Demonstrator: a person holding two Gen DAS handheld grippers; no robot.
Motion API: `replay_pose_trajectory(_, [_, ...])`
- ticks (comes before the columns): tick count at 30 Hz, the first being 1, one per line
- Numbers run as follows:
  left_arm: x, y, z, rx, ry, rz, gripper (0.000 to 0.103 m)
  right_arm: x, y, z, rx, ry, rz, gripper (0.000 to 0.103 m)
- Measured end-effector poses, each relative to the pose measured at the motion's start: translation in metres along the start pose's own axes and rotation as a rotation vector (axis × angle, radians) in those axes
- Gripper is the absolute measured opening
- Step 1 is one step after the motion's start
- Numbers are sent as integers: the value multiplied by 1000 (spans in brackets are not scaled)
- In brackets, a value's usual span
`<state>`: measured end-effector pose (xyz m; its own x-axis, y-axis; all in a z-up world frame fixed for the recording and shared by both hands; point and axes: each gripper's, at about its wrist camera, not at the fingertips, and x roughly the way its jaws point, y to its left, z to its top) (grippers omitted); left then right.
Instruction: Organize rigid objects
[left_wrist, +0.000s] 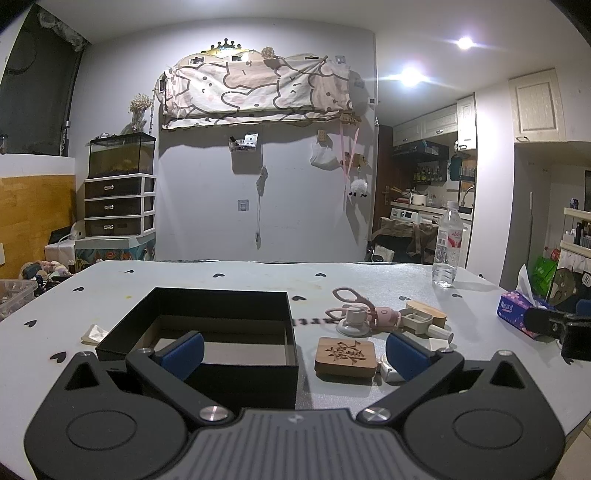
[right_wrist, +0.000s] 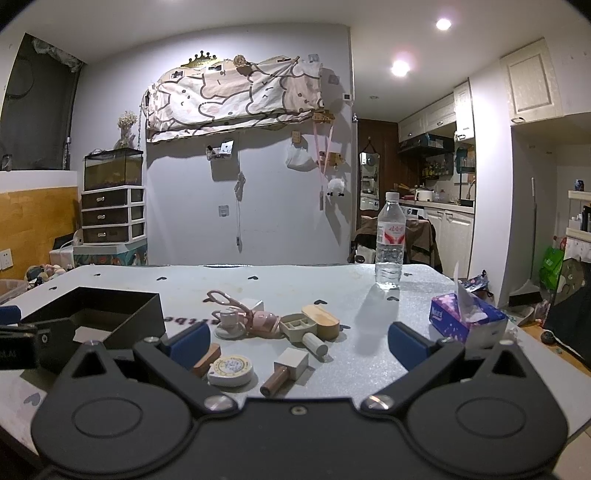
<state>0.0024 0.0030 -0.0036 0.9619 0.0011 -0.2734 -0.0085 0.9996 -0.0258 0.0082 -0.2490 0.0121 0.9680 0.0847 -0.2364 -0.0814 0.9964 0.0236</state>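
Nothing looks sorted yet: black box (left_wrist: 221, 332) ahead of my wide-open left gripper (left_wrist: 293, 350) seems empty; clutter (right_wrist: 258, 332) lies before my open, empty right gripper (right_wrist: 295, 343).

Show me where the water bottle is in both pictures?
Left wrist view: the water bottle stands at the right, on the far edge of the table.
Right wrist view: the water bottle stands right of centre, on the far side of the table, behind the tissue box.
Shared landmark: the black box, left of the bottle in both.
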Motion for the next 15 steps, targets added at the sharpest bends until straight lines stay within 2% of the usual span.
replay_pose_trajectory(15, [0, 0, 0, 0, 0, 0, 103, 1, 1, 1, -3, 3, -2, 103])
